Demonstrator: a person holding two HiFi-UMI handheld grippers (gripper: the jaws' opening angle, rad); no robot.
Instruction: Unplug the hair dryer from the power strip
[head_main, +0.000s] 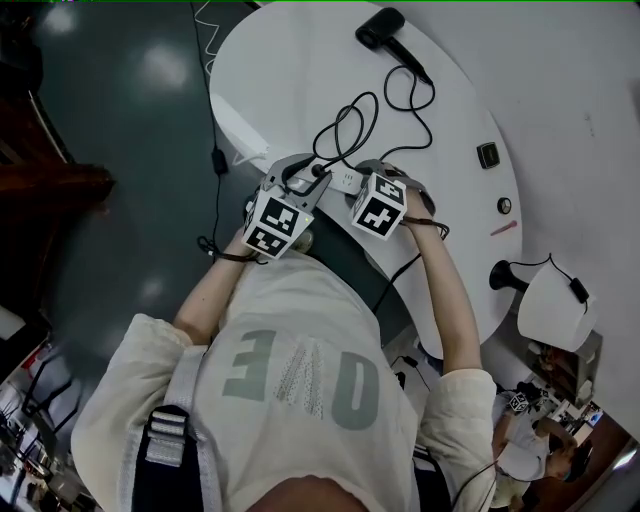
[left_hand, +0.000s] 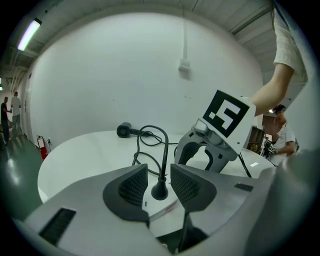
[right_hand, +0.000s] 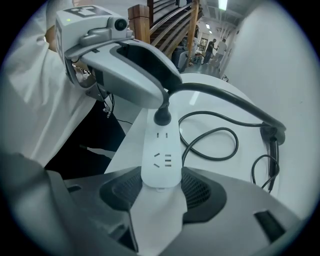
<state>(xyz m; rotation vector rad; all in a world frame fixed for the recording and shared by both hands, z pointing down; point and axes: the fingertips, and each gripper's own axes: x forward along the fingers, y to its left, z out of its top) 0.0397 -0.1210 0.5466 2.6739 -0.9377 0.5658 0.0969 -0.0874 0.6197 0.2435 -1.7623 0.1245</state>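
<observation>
Head view: a round, smooth white worktop (head_main: 290, 60) stands over a glossy dark floor (head_main: 120, 120). A black plastic hair dryer (head_main: 380, 27) lies at the far edge. Its black cord (head_main: 420, 110) loops to a slim white plastic power strip (head_main: 345, 182) between the left gripper (head_main: 312, 176) and right gripper (head_main: 368, 176).

Left gripper view: the 2 mesh-textured jaws stand wide apart, with the round black plug (left_hand: 160, 190) between them, untouched.

Right gripper view: the jaws clamp the power strip's near end, and the plug sits in its far socket.
</observation>
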